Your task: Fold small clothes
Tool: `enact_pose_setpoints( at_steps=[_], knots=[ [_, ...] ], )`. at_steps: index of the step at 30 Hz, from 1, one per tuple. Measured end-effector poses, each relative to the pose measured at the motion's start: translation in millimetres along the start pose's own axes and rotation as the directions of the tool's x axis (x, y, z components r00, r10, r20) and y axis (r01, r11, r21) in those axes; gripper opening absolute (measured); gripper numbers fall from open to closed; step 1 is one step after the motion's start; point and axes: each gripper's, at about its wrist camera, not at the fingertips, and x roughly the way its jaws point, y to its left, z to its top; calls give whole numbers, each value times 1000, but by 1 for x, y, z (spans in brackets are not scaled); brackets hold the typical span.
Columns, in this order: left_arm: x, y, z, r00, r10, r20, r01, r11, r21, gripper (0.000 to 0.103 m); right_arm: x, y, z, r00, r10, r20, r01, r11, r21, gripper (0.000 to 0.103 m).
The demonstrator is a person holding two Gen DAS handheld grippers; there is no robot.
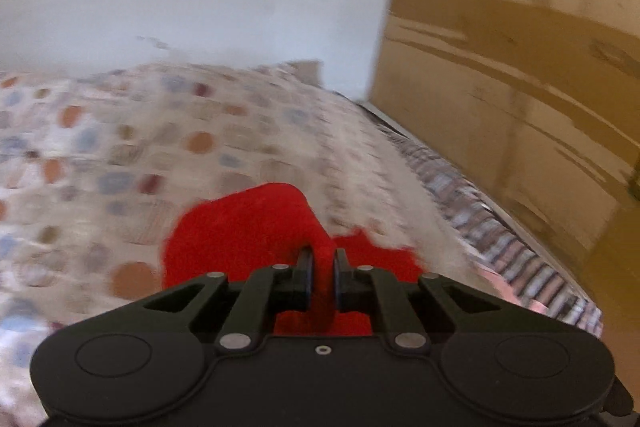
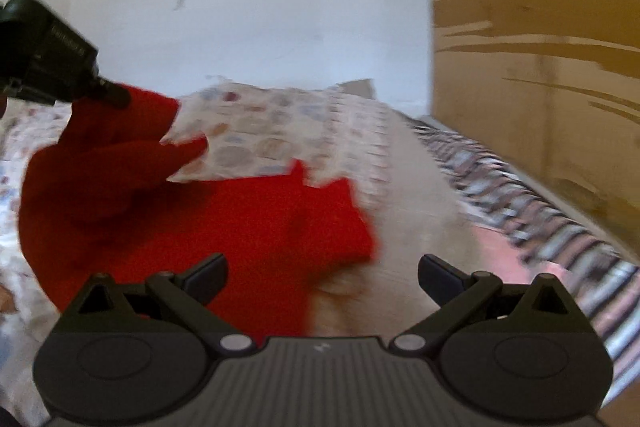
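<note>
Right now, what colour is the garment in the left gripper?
Solid red garment, pinched by the left gripper; clearest in the right wrist view.

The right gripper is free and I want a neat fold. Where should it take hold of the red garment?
Probably the loose corner of the red garment nearest the right gripper, coming in low from the near side. That edge lies flat on the bedspread, while the left gripper holds the other end lifted, so this corner is the free one.

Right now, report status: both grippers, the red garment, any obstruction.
Left gripper shut on red fleece garment, one edge lifted off patterned bedspread. Right gripper open, holding nothing. Nothing in the way.
</note>
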Motion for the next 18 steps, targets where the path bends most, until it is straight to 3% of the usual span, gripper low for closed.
enact_pose_setpoints(
  at_steps=[6, 10, 13, 16, 18],
  knots=[
    [42, -70, -43, 994, -44, -99, 56, 991, 126, 9, -9, -50, -24, 990, -116, -85, 121, 991, 57, 103],
    [49, -76, -72, 991, -31, -126, 54, 983, 177, 10, -14, -66, -36, 982, -154, -112, 162, 985, 67, 103],
    [47, -70, -74, 992, -37, -123, 59, 982, 179, 15, -15, -71, -40, 978, -168, -123, 176, 982, 61, 103],
    [38, -62, -69, 991, -72, -113, 88, 985, 150, 34, -12, -73, -40, 978, -168, -125, 178, 981, 77, 103],
    [30, -60, -65, 988, -108, -113, 123, 983, 136, 57, -13, -73, -37, 980, -158, -122, 170, 980, 99, 103]
  ],
)
